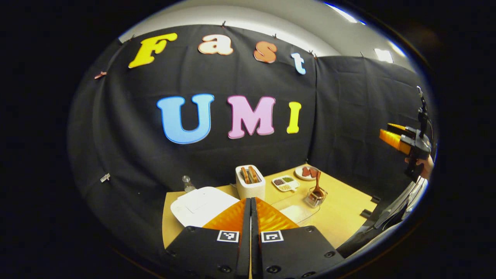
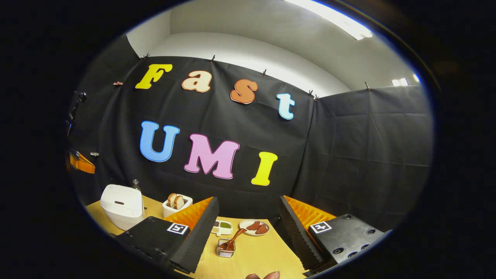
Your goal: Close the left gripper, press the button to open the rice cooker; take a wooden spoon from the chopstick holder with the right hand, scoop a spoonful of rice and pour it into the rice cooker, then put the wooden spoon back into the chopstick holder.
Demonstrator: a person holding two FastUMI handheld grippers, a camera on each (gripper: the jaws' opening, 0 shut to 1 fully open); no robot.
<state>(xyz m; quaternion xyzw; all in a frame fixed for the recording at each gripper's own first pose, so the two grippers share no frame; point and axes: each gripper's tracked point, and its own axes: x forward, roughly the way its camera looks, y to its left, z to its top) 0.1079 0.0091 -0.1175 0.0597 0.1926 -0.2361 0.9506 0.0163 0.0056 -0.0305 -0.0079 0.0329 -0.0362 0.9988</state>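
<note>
The left hand-held gripper (image 1: pixel 250 217) is closed above the table (image 1: pixel 345 217) by the cooker (image 1: pixel 201 205). The right hand-held gripper (image 2: pixel 248 232) gapes wide over the spoon (image 2: pixel 232 241) in its holder (image 2: pixel 226 250).

looks like a staged recording booth in a lab or office, not a real kitchen. black cloth wall (image 2: pixel 348 155) is clipped up around a small wooden table (image 2: pixel 255 259), with plain white room walls and ceiling strip lights (image 2: pixel 333 19) above it. kitchen props sit out: white rice cooker (image 2: pixel 122 205), toaster (image 1: pixel 250 182) with bread.
</note>
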